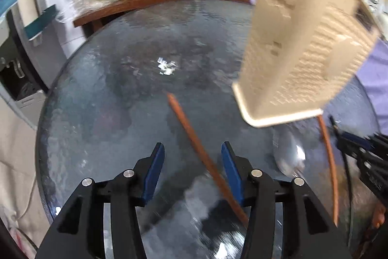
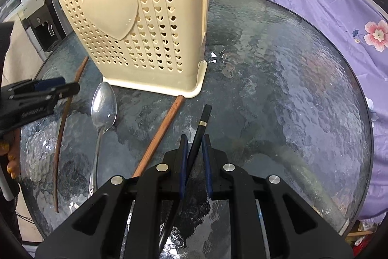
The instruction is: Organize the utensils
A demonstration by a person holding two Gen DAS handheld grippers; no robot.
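Right gripper (image 2: pixel 194 137) jaws pinching black chopstick (image 2: pixel 203 124); left gripper (image 1: pixel 191 149) jaws spread over brown chopstick (image 1: pixel 194 140); holder (image 2: pixel 135 23) at 11 o'clock on worktop (image 2: pixel 278 89)

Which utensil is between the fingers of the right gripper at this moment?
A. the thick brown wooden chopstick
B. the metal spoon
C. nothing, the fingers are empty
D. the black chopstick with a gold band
D: in the right wrist view the right gripper has its narrow jaws on either side of the black chopstick, while the spoon lies on the glass table.
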